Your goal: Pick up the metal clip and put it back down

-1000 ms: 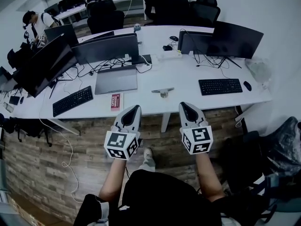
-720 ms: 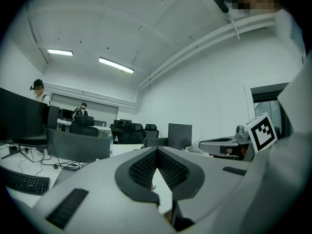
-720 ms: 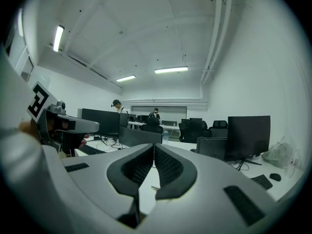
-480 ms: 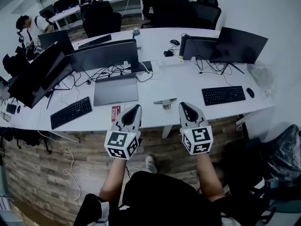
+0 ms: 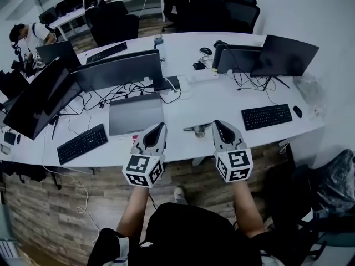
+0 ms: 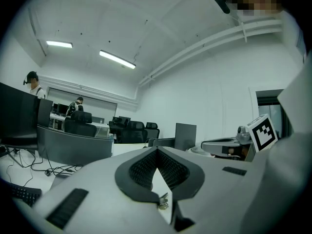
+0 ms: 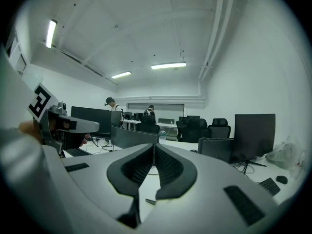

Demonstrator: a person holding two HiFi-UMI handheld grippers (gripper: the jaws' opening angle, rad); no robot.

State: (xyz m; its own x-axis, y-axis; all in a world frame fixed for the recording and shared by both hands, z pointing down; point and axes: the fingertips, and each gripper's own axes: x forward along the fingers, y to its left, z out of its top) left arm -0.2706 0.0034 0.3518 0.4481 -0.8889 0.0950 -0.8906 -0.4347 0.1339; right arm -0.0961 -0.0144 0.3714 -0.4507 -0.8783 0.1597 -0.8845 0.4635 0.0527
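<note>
The metal clip (image 5: 198, 129) lies on the white desk (image 5: 183, 107) close to its front edge, a small grey bar on a round base. My left gripper (image 5: 161, 126) hovers just left of it and my right gripper (image 5: 217, 124) just right of it, both above the desk's front edge and apart from the clip. In the left gripper view the left gripper (image 6: 156, 150) has its jaws shut with nothing between them. The right gripper (image 7: 153, 145) is likewise shut and empty, pointing across the desk.
A closed laptop (image 5: 136, 114) lies behind the left gripper, with keyboards (image 5: 82, 143) (image 5: 267, 116), a mouse (image 5: 298, 111), several monitors (image 5: 117, 70) (image 5: 284, 56) and tangled cables further back. Office chairs (image 5: 111, 22) and people stand beyond. A dark bag (image 5: 335, 176) sits on the floor at right.
The view and both grippers have moved forward to the desk. The clip now lies level with the gripper tips, between them. Both jaws stay shut.
</note>
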